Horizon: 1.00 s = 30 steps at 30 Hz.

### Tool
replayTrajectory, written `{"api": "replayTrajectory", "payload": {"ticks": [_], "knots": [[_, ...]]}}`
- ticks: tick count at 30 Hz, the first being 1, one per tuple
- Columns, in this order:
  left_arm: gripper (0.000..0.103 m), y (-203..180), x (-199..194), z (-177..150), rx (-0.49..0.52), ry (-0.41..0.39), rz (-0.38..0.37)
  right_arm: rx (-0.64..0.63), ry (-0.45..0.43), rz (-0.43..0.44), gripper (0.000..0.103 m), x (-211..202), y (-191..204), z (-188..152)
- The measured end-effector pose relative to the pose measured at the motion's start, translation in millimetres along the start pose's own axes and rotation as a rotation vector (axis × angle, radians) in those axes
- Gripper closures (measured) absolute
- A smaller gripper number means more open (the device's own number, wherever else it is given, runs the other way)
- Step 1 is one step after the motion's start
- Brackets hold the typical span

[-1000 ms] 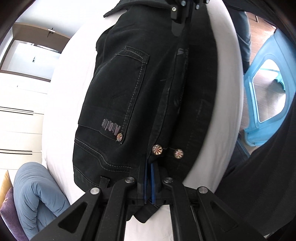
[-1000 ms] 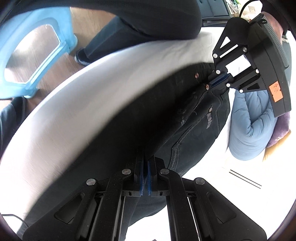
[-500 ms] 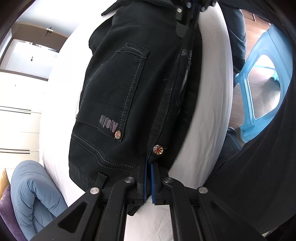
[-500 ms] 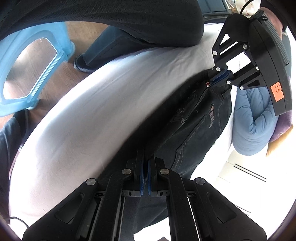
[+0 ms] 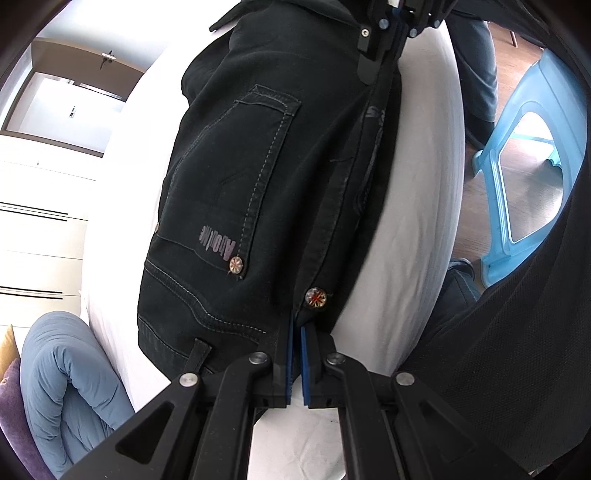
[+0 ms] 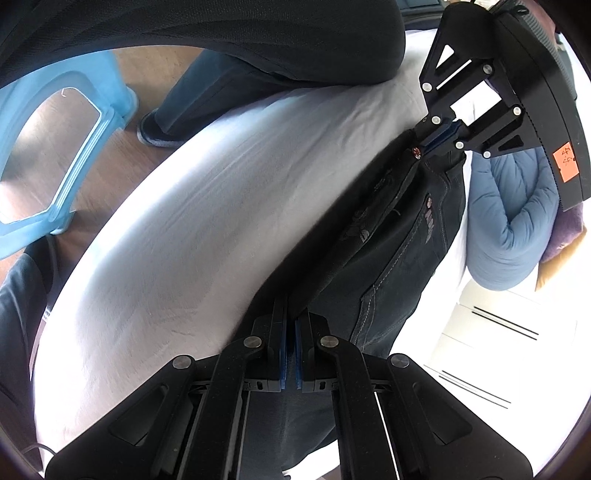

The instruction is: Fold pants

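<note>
Black jeans (image 5: 258, 192) with pale stitching, a back pocket and metal studs hang taut between both grippers above a white bed (image 5: 417, 229). My left gripper (image 5: 295, 328) is shut on the waistband edge beside a red stud (image 5: 315, 297). My right gripper (image 6: 290, 325) is shut on the jeans (image 6: 388, 266) further down the leg. In the right wrist view the left gripper (image 6: 439, 136) shows at the upper right, clamped on the waistband. In the left wrist view the right gripper (image 5: 395, 22) shows at the top edge.
A blue plastic stool (image 5: 532, 166) stands on the wooden floor beside the bed and also shows in the right wrist view (image 6: 55, 155). A blue duvet (image 5: 62, 387) and a purple cushion (image 6: 565, 232) lie at the bed's far side. The person's legs (image 6: 221, 85) stand by the bed edge.
The jeans have been lifted and drawn toward the bed's far side, uncovering more white sheet on the stool side. The second stud near the left gripper has slipped out of sight.
</note>
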State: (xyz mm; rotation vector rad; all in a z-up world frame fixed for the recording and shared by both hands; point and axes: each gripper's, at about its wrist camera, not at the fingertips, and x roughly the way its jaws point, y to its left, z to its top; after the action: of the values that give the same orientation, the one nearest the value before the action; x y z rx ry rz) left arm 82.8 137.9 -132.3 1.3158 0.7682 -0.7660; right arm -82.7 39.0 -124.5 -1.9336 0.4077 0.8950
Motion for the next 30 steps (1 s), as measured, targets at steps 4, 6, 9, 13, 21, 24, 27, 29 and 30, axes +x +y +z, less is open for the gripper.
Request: {"api": "replayTrajectory", "payload": {"ticks": [4, 6, 9, 13, 21, 24, 27, 29, 30], "knots": [[0.101, -7, -1, 0, 0.005, -0.005, 0.035, 0.008, 0.023, -0.031, 0.098, 7, 6, 4], [0.099, -11, -4, -2, -0.005, -0.004, 0.064, 0.030, 0.044, -0.058, 0.098, 10, 8, 8], [0.046, -8, -16, -2, -0.064, 0.013, 0.036, 0.076, 0.080, -0.123, 0.097, 11, 12, 12], [0.033, -5, -46, -3, -0.128, -0.006, 0.048, 0.207, 0.100, -0.165, 0.091, 4, 8, 15], [0.033, 58, -84, 32, -0.532, -0.157, 0.041, 0.637, 0.037, -0.215, 0.008, -41, -25, -10], [0.033, 80, -78, 61, -0.659, -0.236, 0.001, 0.969, 0.018, -0.074, 0.009, -59, -34, -50], [0.036, 94, -63, 94, -0.788, -0.317, -0.081, 1.366, 0.028, 0.048, 0.009, -66, -37, -116], [0.039, 100, -48, 112, -0.881, -0.350, -0.164, 1.636, 0.015, 0.103, 0.009, -69, -31, -169], [0.040, 101, -38, 120, -0.928, -0.352, -0.212, 1.766, 0.008, 0.120, 0.010, -69, -27, -196]]}}
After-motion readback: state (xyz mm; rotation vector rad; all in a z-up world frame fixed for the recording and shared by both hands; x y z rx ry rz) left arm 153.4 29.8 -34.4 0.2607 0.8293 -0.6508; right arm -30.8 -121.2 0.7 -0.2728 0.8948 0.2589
